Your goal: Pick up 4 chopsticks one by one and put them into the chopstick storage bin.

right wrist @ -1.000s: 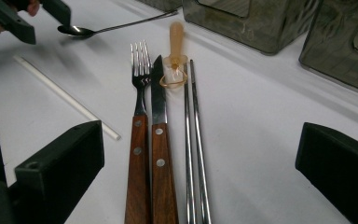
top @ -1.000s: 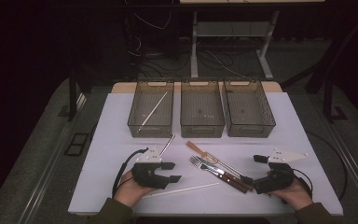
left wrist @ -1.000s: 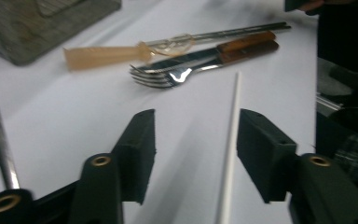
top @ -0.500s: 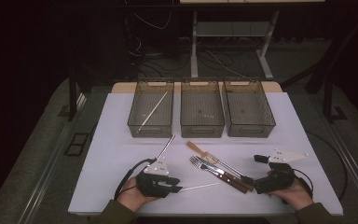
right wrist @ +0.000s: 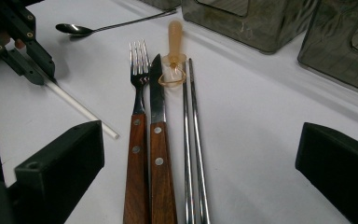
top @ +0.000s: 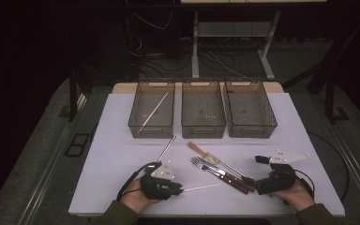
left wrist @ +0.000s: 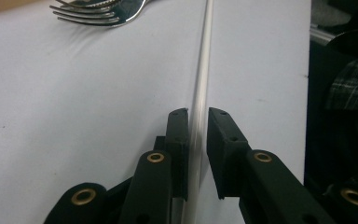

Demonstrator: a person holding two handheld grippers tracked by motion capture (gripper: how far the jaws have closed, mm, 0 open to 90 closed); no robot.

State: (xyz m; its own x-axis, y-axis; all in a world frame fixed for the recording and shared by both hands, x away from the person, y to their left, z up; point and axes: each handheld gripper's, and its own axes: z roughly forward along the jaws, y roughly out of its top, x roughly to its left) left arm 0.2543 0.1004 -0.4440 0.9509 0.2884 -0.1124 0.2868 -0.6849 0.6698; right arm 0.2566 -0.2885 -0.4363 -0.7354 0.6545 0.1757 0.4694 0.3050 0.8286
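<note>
Big white table [top: 122,140] underneath everything, three smoky see-through plastic bins [top: 203,108] lined up way beyond the fingers. Left gripper [left wrist: 196,135] low on the table, fingers [left wrist: 179,140] slightly parted either side of a long thin white plastic stick [left wrist: 201,79], not quite clamped yet. Right gripper [right wrist: 200,172] wide open, fingers [right wrist: 60,163] spread around a wooden-handled fork [right wrist: 137,116], wooden-handled knife [right wrist: 157,121] and metal chopsticks [right wrist: 191,140] lying between them.

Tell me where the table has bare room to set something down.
Free: the table's left part beside the spoon, and the right strip below the right bin. Crowded: the middle, around the fork, knife and metal chopsticks.
</note>
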